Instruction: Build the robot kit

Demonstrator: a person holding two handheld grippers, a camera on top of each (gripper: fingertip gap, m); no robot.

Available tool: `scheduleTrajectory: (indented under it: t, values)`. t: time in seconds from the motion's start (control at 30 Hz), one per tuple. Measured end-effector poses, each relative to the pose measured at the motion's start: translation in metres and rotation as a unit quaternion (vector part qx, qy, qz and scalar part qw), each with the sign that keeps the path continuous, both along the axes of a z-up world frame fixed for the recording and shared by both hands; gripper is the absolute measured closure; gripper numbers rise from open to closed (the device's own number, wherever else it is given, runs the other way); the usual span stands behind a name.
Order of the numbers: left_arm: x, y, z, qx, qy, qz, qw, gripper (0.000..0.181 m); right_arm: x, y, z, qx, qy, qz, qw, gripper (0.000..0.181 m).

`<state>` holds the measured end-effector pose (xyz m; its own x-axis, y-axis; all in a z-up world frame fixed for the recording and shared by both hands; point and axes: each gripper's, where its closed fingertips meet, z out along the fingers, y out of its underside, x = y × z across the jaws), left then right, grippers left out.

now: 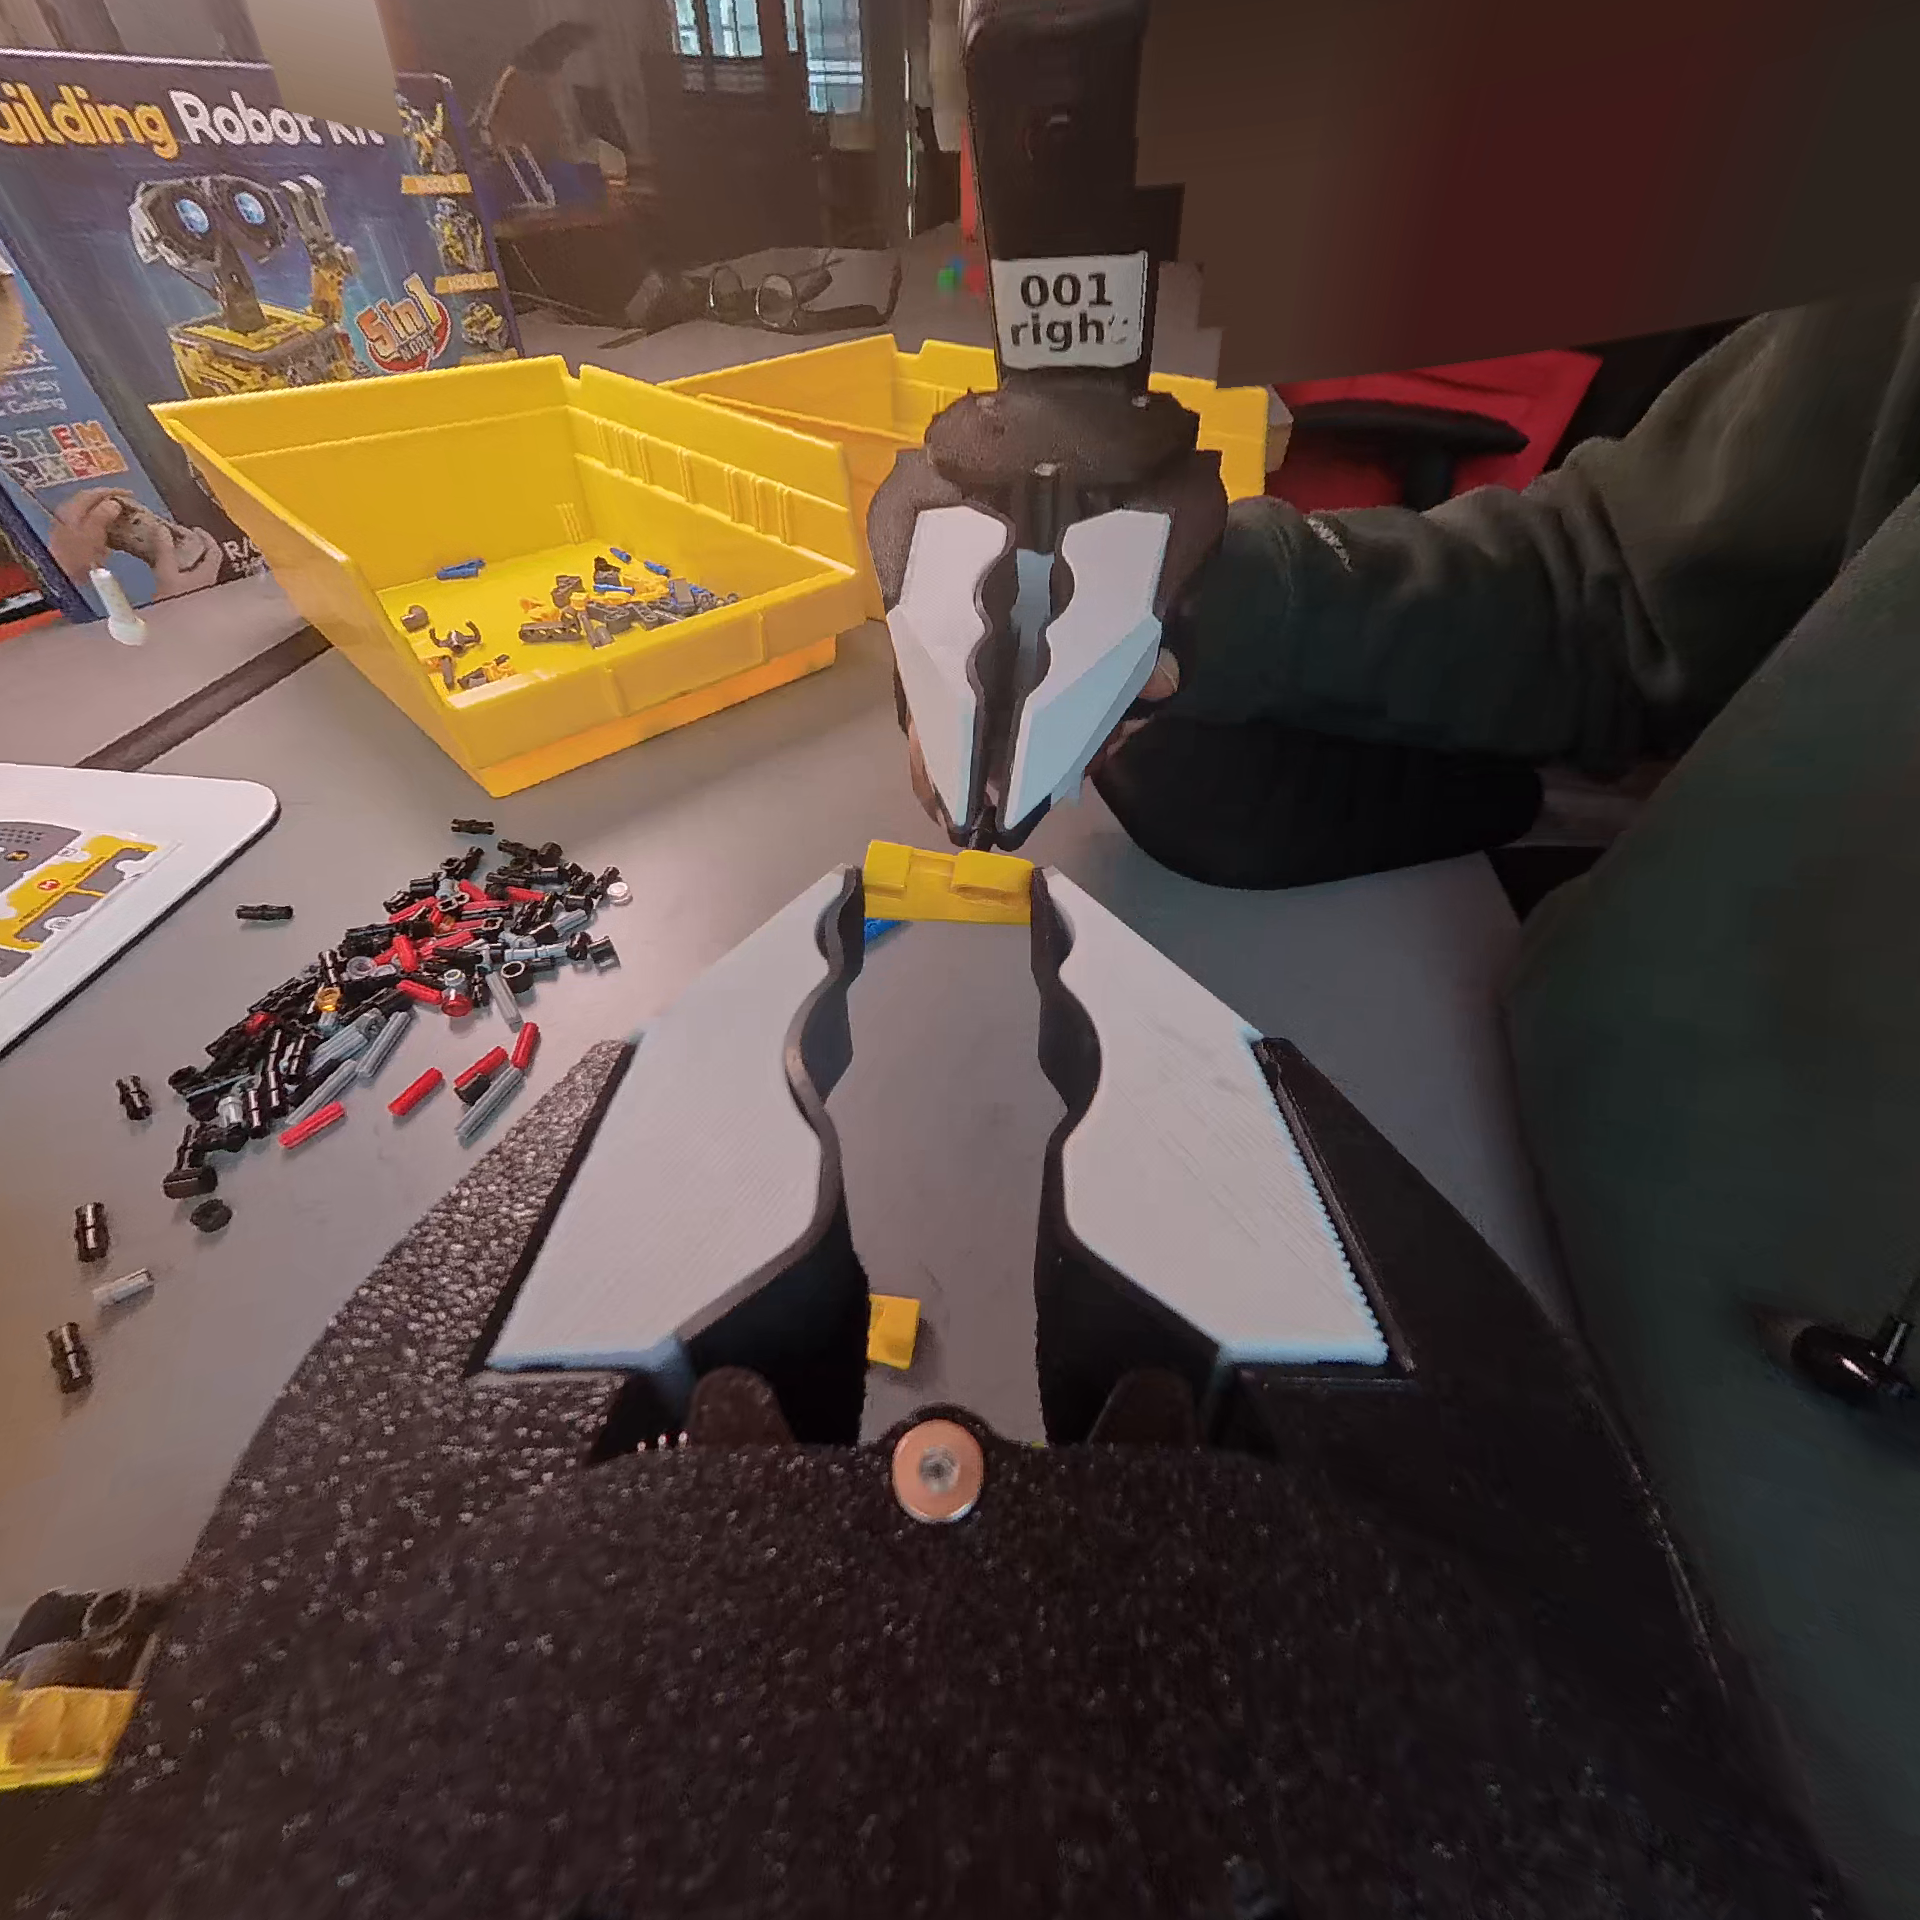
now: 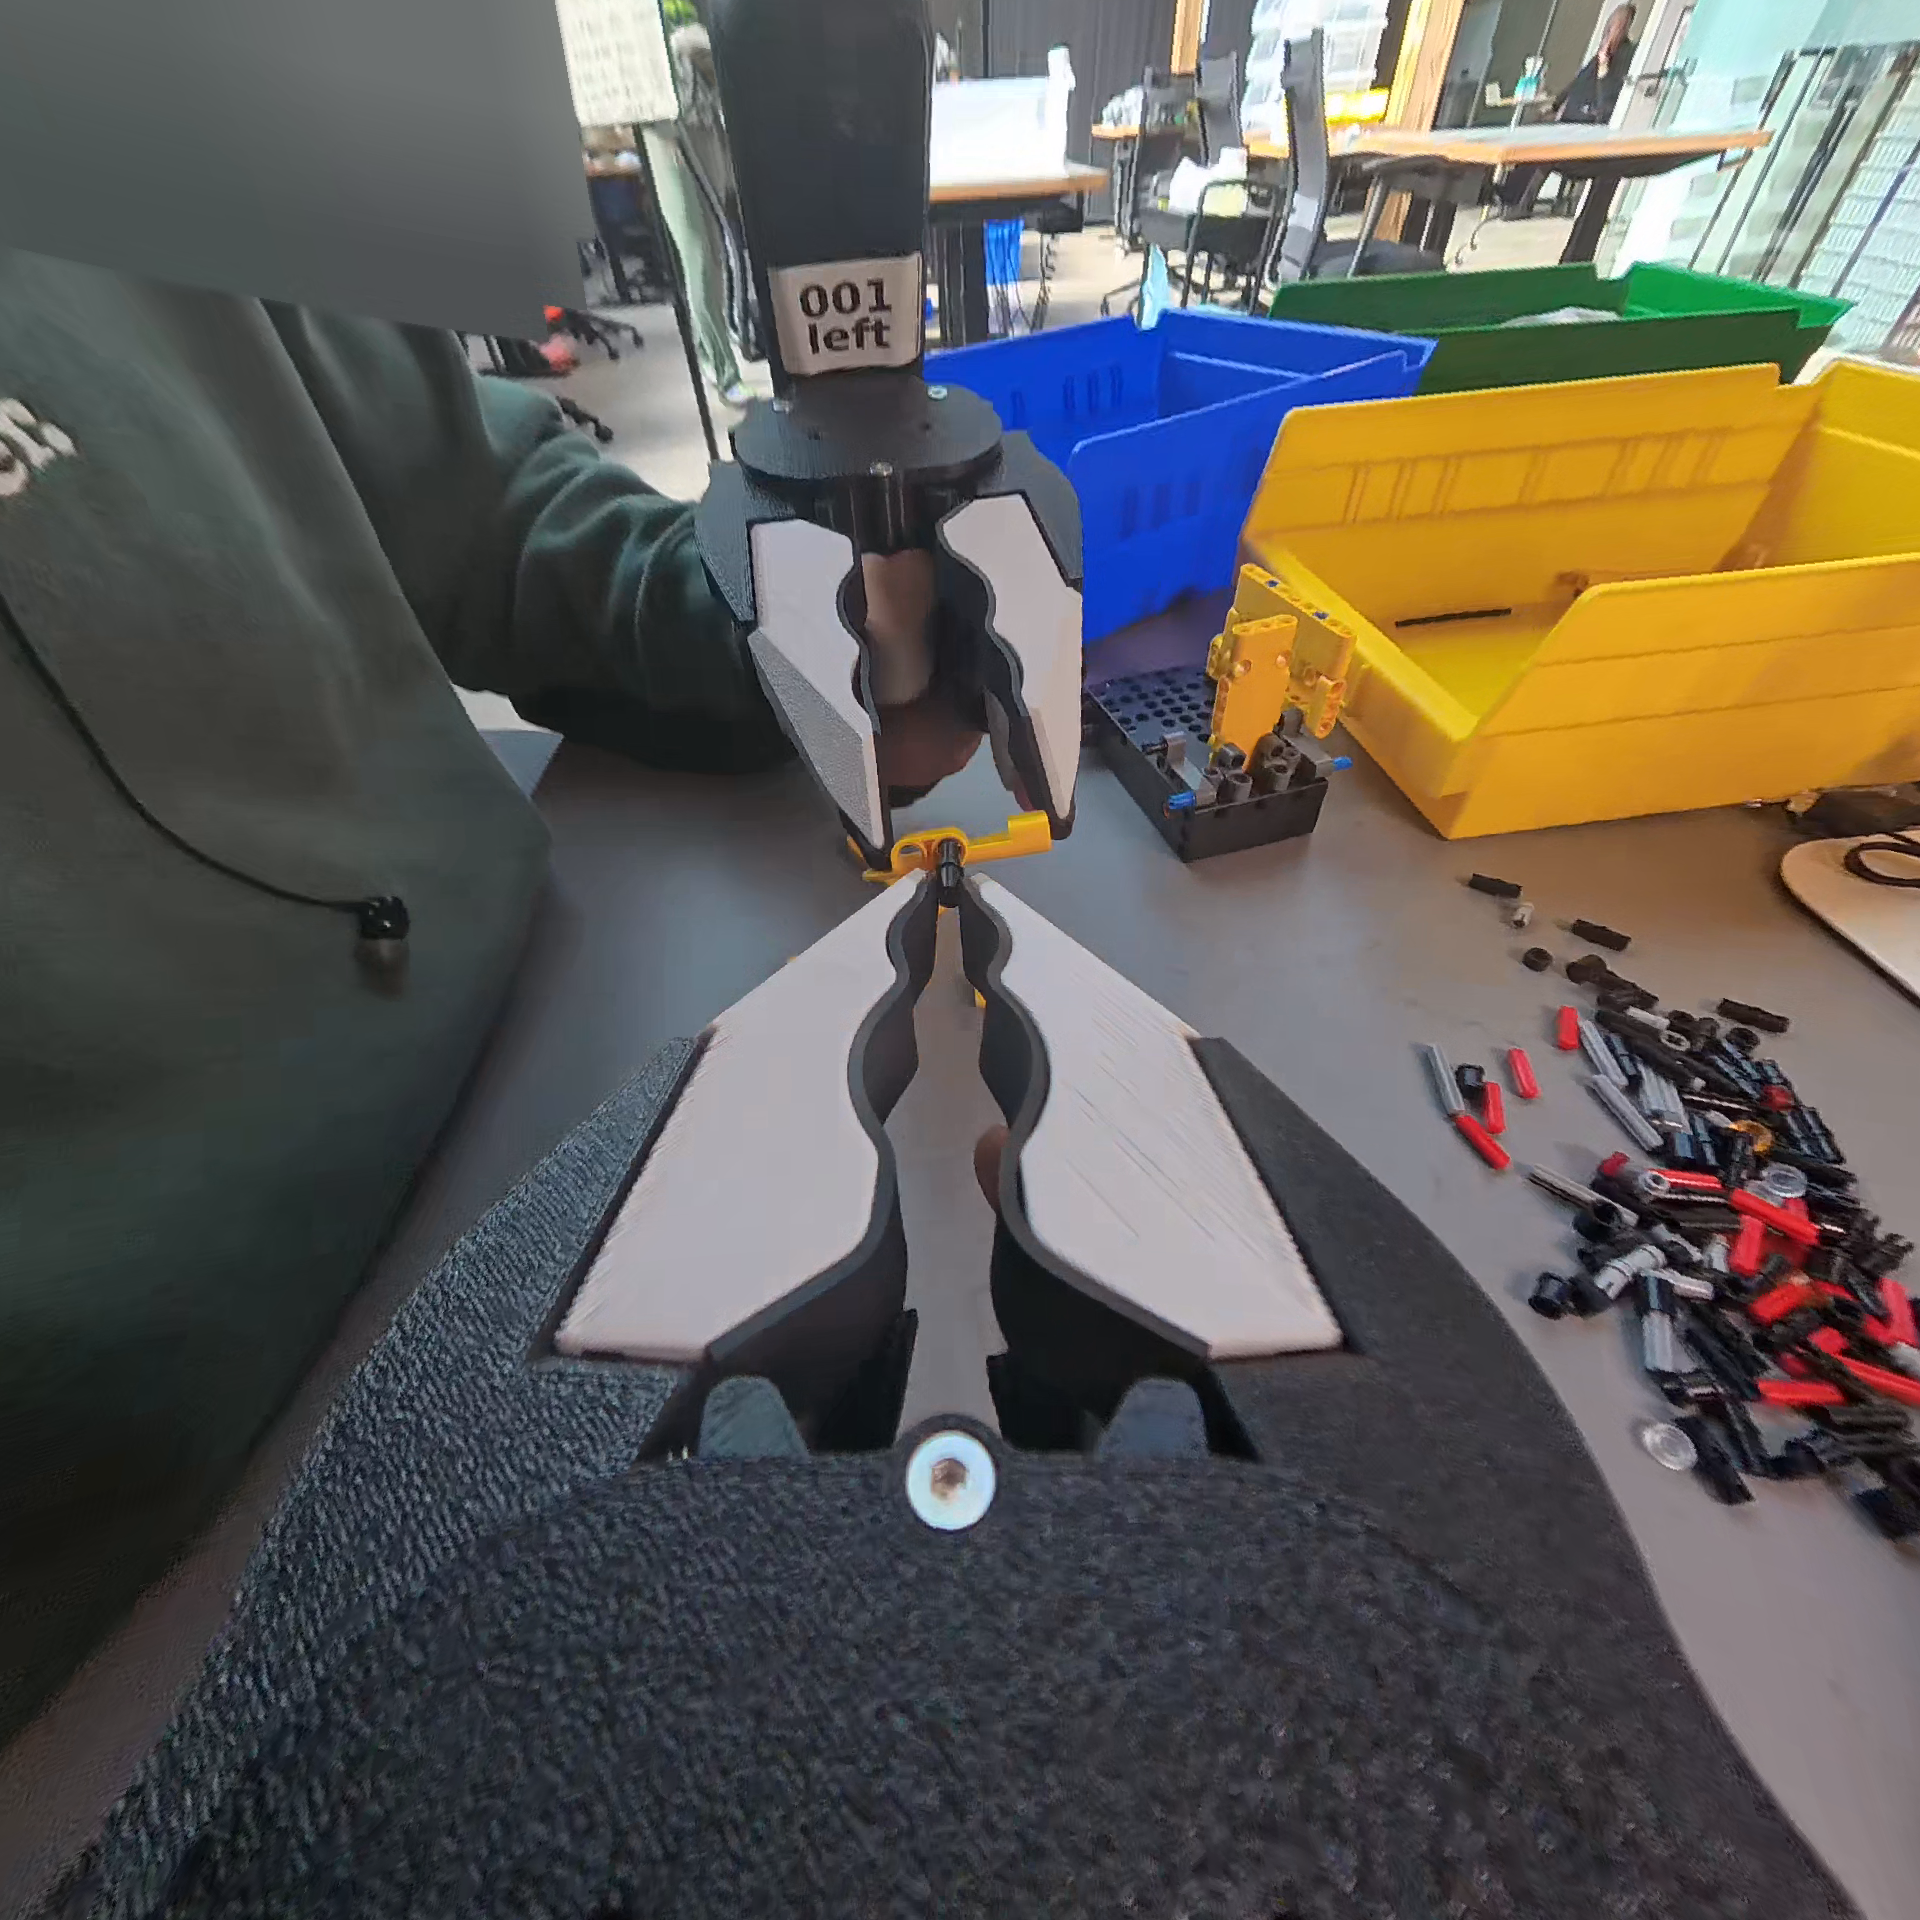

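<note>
My left gripper (image 1: 945,889) is shut on a flat yellow brick piece (image 1: 914,902), gripped across its width and held just above the grey table. My right gripper (image 1: 979,831) points down at the piece's far edge, shut on a small black pin. In the right wrist view the right gripper (image 2: 945,885) pinches the black pin (image 2: 948,864). The pin's tip sits at a hole in the yellow piece (image 2: 1013,834), which the left gripper (image 2: 964,831) holds from the other side. I cannot tell how deep the pin sits.
A pile of black, red and grey pins (image 1: 416,987) (image 2: 1745,1247) lies beside the grippers. A yellow bin (image 1: 395,457) holds loose parts. Yellow (image 2: 1662,665), blue (image 2: 1174,436) and green (image 2: 1558,312) bins stand behind a yellow-and-black partial build (image 2: 1257,707). A kit box (image 1: 208,260) stands at the left. My two grippers' fingertips are within a few centimetres of each other. About 15 cm separates my left fingertips from the yellow-and-black partial build (image 2: 1257,707).
</note>
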<state>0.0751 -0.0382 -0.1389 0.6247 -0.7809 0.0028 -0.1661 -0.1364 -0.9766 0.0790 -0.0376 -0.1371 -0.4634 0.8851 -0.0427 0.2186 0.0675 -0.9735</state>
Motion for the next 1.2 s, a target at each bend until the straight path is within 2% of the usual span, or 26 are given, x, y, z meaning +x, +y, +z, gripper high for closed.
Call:
scheduleTrajectory:
  t: [0.1,0.27,0.47,0.57,0.67,0.77,1.2]
  values:
    - [0.003,-0.001,-0.013,0.014,0.061,0.0,0.998,0.151,0.004,-0.001,-0.016,0.053,-0.037,0.005,0.998,0.178]
    - [0.007,-0.001,-0.026,0.021,0.113,-0.005,0.993,0.151,0.007,-0.002,-0.036,0.101,-0.08,0.01,0.992,0.178]
    - [0.007,-0.003,-0.043,0.03,0.19,-0.012,0.981,0.151,0.009,-0.003,-0.051,0.126,-0.112,0.015,0.986,0.178]
    - [0.007,-0.004,-0.061,0.012,0.23,-0.018,0.973,0.151,0.01,-0.003,-0.068,0.16,-0.148,0.013,0.976,0.178]
    - [0.008,-0.007,-0.083,-0.037,0.258,-0.028,0.965,0.151,0.011,-0.004,-0.089,0.194,-0.193,0.016,0.962,0.178]
    - [0.008,-0.009,-0.097,-0.083,0.264,-0.032,0.96,0.151,0.011,-0.005,-0.101,0.206,-0.22,0.02,0.953,0.178]
    - [0.006,-0.009,-0.102,-0.159,0.216,-0.035,0.963,0.15,0.01,-0.007,-0.104,0.228,-0.287,0.05,0.929,0.178]
